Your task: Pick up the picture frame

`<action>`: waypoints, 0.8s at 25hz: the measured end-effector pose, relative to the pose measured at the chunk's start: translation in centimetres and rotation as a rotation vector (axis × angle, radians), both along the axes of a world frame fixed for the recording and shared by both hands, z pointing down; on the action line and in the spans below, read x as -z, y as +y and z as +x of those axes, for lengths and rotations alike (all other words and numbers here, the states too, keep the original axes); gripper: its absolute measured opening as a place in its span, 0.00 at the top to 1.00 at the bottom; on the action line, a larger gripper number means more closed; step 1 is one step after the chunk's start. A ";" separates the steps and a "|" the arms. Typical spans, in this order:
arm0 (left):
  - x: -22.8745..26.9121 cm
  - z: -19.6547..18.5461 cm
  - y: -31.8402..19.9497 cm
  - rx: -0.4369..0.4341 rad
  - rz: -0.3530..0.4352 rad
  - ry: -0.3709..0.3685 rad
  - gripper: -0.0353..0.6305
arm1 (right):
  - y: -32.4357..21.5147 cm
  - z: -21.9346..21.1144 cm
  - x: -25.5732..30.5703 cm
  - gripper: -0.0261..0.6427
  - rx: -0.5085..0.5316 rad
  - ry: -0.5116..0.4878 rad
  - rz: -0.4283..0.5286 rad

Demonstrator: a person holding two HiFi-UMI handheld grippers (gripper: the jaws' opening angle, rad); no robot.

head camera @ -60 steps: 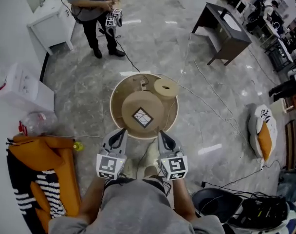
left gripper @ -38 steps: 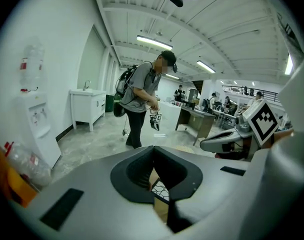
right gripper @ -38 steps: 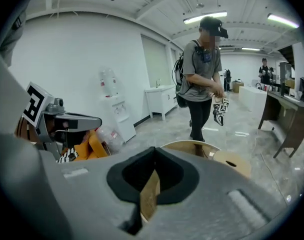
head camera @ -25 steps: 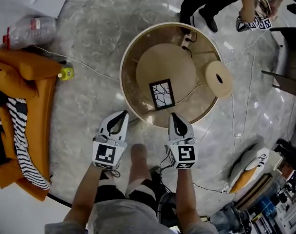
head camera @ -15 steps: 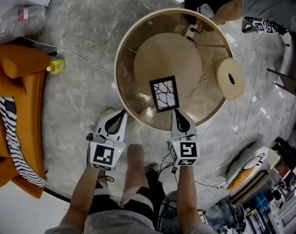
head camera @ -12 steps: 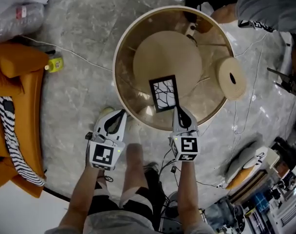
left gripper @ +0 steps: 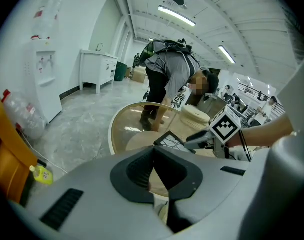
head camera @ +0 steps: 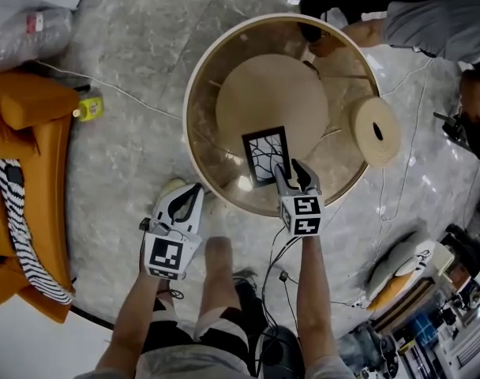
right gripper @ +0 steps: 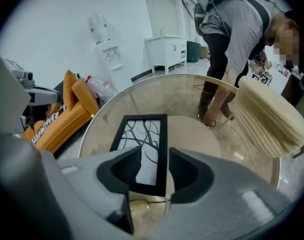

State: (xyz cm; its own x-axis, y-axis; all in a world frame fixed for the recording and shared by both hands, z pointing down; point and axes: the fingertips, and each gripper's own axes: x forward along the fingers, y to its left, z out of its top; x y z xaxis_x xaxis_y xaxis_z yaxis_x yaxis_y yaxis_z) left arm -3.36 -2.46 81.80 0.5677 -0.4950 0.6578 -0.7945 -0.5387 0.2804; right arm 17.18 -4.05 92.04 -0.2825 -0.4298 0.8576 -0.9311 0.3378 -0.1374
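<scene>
Picture frame (right gripper: pixel 144 131) edge sits between the right gripper's (right gripper: pixel 154 152) just-opened jaws, its view shows

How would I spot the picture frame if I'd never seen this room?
Find the big round glass-topped table on the marble floor. The picture frame lies flat on the glass, toward its near edge. It is the only rectangle there: black border, white inside, black branching lines.
</scene>
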 end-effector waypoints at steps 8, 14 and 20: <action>-0.7 0.0 0.5 0.002 -0.016 -0.009 0.92 | 0.4 0.7 -2.2 0.71 0.007 0.015 -0.049; -0.2 0.4 0.6 -0.006 -0.008 -0.010 0.92 | 0.6 0.6 -2.2 0.75 0.013 0.016 -0.064; 0.1 1.0 0.4 0.005 -0.021 -0.014 0.92 | 0.4 1.2 -2.3 0.86 0.035 0.039 -0.089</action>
State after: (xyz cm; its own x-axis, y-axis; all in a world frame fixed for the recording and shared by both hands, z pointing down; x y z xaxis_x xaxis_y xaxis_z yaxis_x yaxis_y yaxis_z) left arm -2.40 -2.08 81.68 0.5558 -0.4839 0.6759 -0.8013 -0.5284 0.2807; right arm 18.37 -3.63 94.31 -0.2616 -0.3421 0.9025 -0.9243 0.3581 -0.1321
